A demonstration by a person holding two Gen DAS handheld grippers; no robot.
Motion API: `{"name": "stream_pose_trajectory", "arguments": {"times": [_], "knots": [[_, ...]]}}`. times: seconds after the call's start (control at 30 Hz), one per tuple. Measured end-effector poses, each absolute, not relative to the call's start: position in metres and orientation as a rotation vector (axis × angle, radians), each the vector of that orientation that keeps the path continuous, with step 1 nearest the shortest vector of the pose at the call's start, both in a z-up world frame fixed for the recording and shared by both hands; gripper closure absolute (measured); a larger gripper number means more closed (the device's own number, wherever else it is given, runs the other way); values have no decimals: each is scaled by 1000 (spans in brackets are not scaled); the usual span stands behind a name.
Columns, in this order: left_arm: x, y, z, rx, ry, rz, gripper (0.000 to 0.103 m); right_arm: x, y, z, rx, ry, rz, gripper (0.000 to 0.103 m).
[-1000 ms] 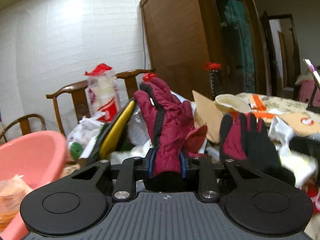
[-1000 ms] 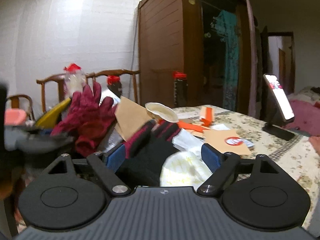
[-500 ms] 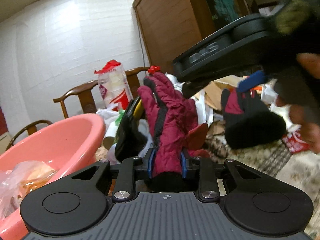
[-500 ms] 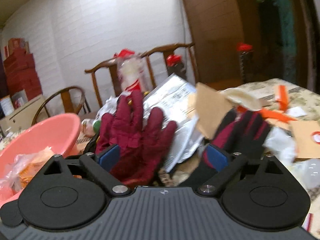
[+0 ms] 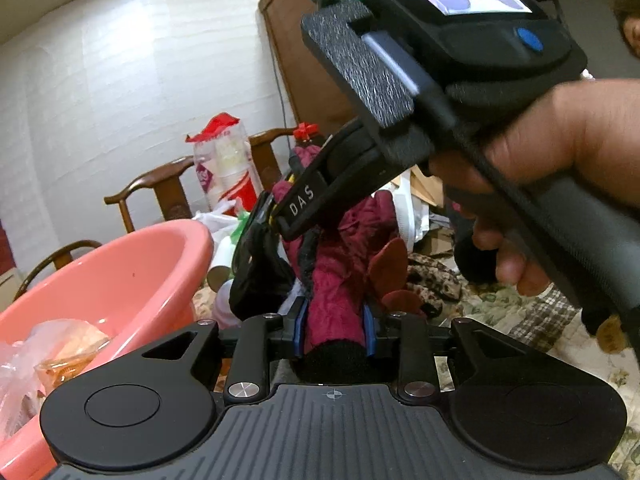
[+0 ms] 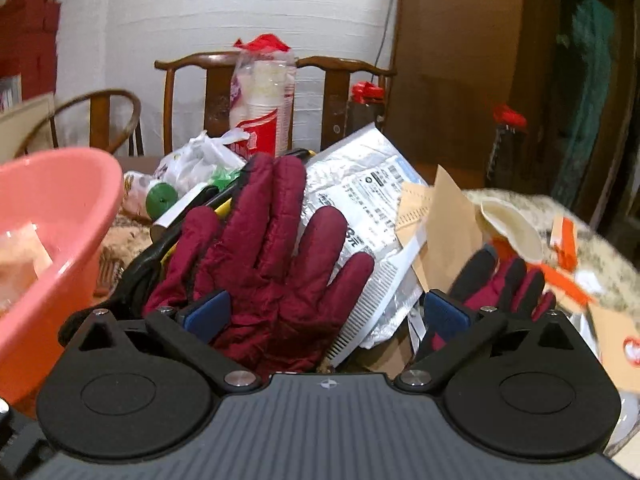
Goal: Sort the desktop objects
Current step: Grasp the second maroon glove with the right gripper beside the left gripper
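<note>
Maroon quilted fabric glove (image 5: pixel 340 280): soft, light; cuff clamped in left gripper (image 5: pixel 333 330). Right gripper (image 6: pixel 326 316) opening, pads clear; take at palm.

Wooden chairs (image 6: pixel 224 80) against white wall (image 6: pixel 240 4)

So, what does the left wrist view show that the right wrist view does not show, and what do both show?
Only the left wrist view shows the person's hand holding the right gripper's handle, and the left gripper shut on the dark red padded glove.

Only the right wrist view shows the right gripper with its jaws opening around that glove without pressing it, the second black and red glove, the silver mailing bag and the brown paper envelope.

Both show the pink plastic basin and the wooden chairs.
</note>
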State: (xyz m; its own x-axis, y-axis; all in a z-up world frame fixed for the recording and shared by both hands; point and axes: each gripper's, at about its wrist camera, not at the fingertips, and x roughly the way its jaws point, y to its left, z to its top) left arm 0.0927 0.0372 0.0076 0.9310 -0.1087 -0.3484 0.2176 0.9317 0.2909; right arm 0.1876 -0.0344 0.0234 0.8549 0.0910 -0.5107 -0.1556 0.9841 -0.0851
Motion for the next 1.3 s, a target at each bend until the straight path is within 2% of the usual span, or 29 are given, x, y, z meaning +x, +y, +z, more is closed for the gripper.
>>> {"name": "stream_pose_trajectory", "arguments": {"times": [0.03,0.1,0.13,0.17,0.27,0.47,0.6,0.63,0.7,0.73,0.83,1.07,1.3], "knots": [[93,38,8,330,335,-170,77,186,-33,22,-136,516,128,7],[93,37,7,336,336,-170,76,182,-30,19,-163,499,139,50],[92,36,7,343,332,-170,76,182,-29,18,-180,506,140,87],[91,36,6,348,328,-166,76,181,-27,17,-194,514,140,100],[90,37,8,344,322,-162,76,174,-27,11,-233,498,142,100],[85,36,11,338,294,-147,79,151,-52,19,-140,420,168,103],[77,33,15,365,261,-138,79,139,-65,35,-94,385,180,102],[77,33,16,367,262,-139,79,138,-69,38,-66,394,187,98],[76,34,14,371,271,-133,79,138,-77,42,26,416,220,40],[78,35,12,371,279,-130,79,139,-79,42,68,439,249,0],[80,38,8,362,289,-129,79,141,-72,39,96,458,267,2],[78,38,6,364,288,-140,79,152,-32,31,-111,455,172,1],[82,44,5,345,302,-149,79,181,-21,18,-98,525,157,2]]}}
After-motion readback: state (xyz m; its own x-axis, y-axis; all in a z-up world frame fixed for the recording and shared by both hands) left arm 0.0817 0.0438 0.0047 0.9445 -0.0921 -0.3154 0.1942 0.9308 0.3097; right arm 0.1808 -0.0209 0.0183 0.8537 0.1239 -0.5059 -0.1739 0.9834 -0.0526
